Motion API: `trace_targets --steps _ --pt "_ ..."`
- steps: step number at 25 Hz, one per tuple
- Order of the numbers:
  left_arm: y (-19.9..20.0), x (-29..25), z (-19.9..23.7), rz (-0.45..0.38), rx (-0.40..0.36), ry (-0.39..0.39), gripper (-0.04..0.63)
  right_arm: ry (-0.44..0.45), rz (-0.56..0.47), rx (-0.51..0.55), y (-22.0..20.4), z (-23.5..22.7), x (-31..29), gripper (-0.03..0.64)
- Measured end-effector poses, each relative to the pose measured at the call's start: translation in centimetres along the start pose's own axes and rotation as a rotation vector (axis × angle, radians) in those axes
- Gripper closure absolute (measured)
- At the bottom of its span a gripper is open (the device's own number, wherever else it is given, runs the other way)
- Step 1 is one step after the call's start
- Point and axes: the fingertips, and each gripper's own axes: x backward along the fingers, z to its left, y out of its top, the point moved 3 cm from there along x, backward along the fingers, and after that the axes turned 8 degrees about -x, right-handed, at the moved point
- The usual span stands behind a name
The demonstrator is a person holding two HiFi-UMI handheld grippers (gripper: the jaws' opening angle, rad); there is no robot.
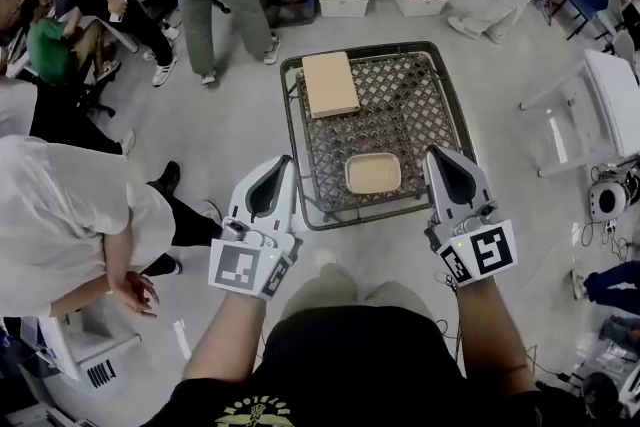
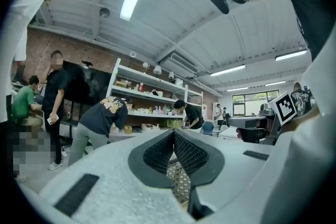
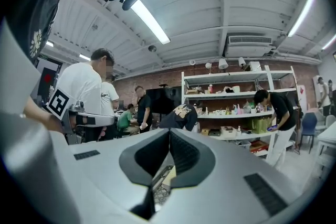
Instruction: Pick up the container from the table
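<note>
Mesh desk [image 1: 410, 105] in front of me. Left hand-held gripper [image 1: 283, 163] is at its near-left corner and right hand-held gripper [image 1: 437, 155] at near-right. I read both as closed and empty. Board [image 1: 330, 83] lies far left on the desk. Container [image 1: 373, 174] sits by the near edge, between the two, untouched.

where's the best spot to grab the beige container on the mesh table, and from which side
Probably by its raised rim. The container sits upright and open near the front edge of the mesh table, so one jaw can go inside the wall and one outside. The right gripper is nearest, off its right end, so come from there; its jaws are shut and must open first.
</note>
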Motion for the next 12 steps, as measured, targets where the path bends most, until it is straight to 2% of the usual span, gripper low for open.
trace_targets --steps 6,12 --pt "-1.3 -2.2 0.8 0.021 0.028 -0.056 0.586 -0.058 0.015 0.004 0.0 -0.8 -0.5 0.606" --pt "-2.9 -3.9 0.1 0.054 0.056 -0.073 0.586 -0.068 0.037 -0.008 -0.6 -2.3 -0.6 0.606"
